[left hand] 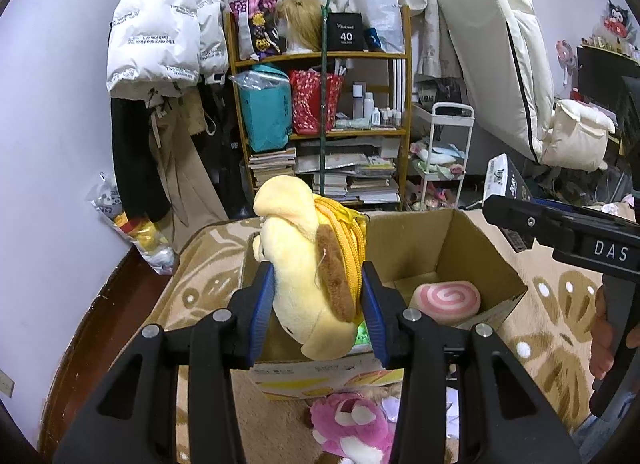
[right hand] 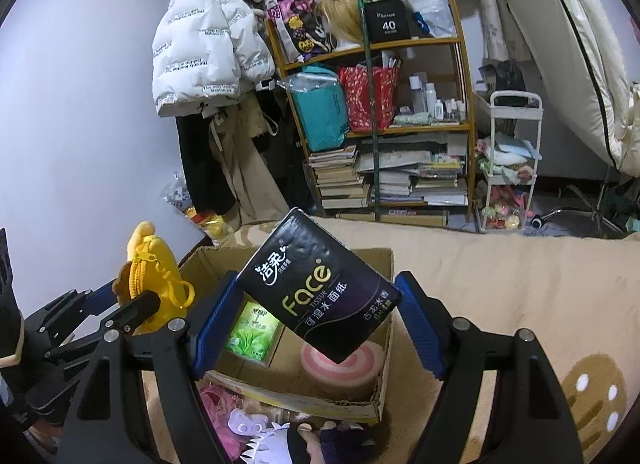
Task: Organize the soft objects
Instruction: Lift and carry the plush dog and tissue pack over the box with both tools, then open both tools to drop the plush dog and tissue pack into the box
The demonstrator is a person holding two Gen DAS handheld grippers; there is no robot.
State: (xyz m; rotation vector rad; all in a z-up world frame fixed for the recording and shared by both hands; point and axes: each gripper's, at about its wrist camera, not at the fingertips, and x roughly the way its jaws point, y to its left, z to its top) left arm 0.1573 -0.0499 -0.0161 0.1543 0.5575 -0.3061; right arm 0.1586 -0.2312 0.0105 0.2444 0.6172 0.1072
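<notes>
Lower edge of both views blocked by black tool arms. Near wall of the cardboard box (left hand: 472, 248) partly hidden behind the left tool (left hand: 318, 304) and its load. Cut off below the box: a pink plush (left hand: 348, 424), only its top half showing; in the right wrist view a dark-haired doll (right hand: 304, 442) and a white figure, too cropped to name. At the right border of the left wrist view, fingertips of a hand (left hand: 604, 328) around a black handle, the rest out of frame.

Open-topped box on a beige patterned rug (left hand: 560, 304), flaps up. Inside: a pink-and-white swirl cushion (left hand: 448, 298) flat on the bottom at the right, and a green tissue pack (right hand: 252, 334) at the left, mostly covered in the left wrist view.

Left tool clamped on a yellow plush dog pouch (left hand: 304, 260), blue pads pressed into both flanks; long axis up and away from the camera, head end high above the box's near-left corner, orange zipper along the right side.

Right tool (right hand: 318, 326) closed on a black Face tissue pack (right hand: 320, 288), a pad touching each lower corner; pack tilted, long axis from upper left to lower right, held over the box interior above the cushion.
</notes>
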